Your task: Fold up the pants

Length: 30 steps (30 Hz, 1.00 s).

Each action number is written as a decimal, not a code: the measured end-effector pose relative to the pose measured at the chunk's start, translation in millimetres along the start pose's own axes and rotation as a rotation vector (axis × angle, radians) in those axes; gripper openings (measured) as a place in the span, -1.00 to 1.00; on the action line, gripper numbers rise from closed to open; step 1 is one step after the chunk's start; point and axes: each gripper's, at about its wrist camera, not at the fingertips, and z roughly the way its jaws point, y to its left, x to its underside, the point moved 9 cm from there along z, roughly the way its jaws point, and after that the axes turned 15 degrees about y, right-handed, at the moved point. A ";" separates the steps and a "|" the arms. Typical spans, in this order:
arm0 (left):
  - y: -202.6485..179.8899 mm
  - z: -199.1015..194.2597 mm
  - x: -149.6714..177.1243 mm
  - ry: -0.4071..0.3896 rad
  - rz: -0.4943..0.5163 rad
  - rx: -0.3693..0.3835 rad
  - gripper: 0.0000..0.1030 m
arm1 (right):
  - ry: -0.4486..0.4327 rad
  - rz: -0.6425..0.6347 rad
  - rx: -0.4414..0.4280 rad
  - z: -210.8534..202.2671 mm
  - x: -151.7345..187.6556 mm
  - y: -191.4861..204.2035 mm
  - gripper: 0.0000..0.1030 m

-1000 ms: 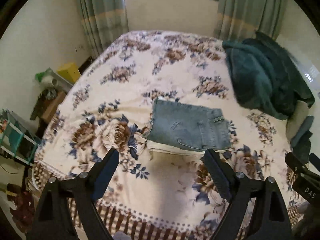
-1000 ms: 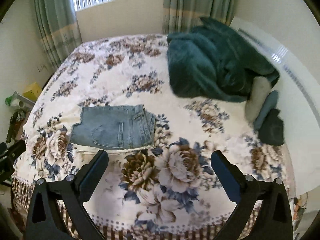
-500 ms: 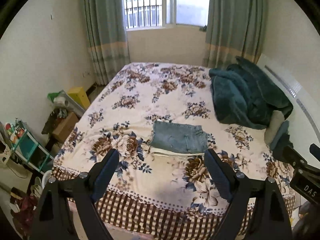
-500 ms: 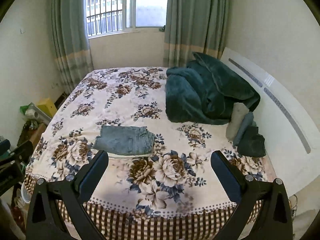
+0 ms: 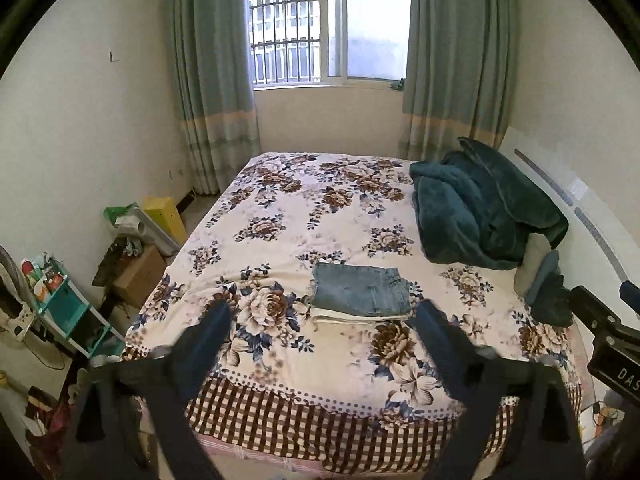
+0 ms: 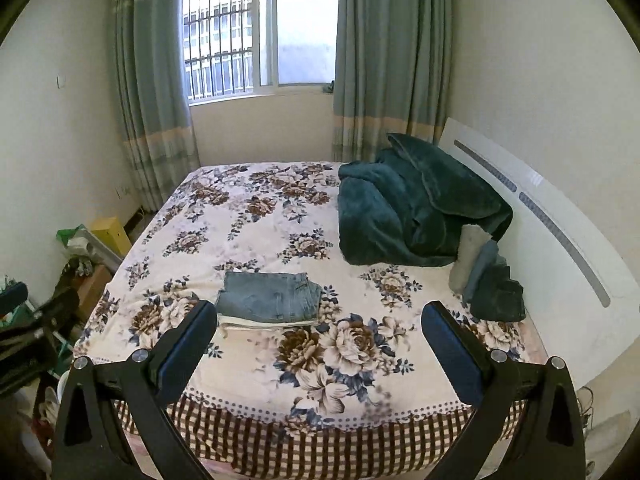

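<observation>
Fingers (image 6: 188, 336) spread, pants (image 6: 270, 296) near bed (image 6: 320, 392) edge

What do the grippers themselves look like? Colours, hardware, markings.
Both are black two-finger frames with triangular cut-outs and silver screw heads at the joints. Right gripper: flat rectangular dark-blue pads on the fingers' inner faces. Left gripper: same build, motion-blurred here. The right one's side carries a black plate with white letters "DAS", the rest cut off. No cables or sleeves show.
</observation>
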 end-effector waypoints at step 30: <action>8.3 -14.8 4.8 -0.011 0.000 -0.008 1.00 | 0.043 -0.029 -0.047 13.3 -3.1 21.2 1.00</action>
